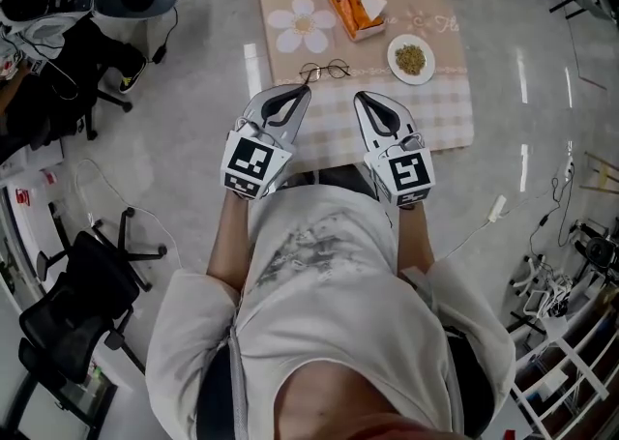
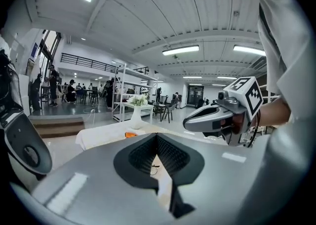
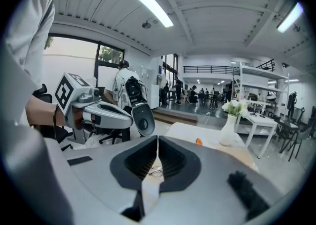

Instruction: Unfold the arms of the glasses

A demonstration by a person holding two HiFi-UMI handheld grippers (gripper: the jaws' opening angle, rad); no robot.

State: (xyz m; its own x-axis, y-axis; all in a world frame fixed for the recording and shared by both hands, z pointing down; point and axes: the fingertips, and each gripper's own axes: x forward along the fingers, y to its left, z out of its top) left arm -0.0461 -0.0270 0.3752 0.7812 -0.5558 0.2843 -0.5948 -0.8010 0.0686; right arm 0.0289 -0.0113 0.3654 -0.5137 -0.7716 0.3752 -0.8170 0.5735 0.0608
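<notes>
Fingers (image 1: pixel 293 102) together beside checked tablecloth (image 1: pixel 437 125), glossy floor (image 1: pixel 203 71) around.

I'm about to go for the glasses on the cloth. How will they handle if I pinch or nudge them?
The glasses look thin and wire-rimmed, so they are probably light and easily bent; pinch gently. Lying on the checked cloth, they'll likely slide or drag the fabric rather than roll.

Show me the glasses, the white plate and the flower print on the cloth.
glasses (image 1: pixel 324 70): head view, bridge between the lenses
white plate (image 1: pixel 393 53): head view, left rim
flower print (image 1: pixel 302 25): head view, centre
</notes>
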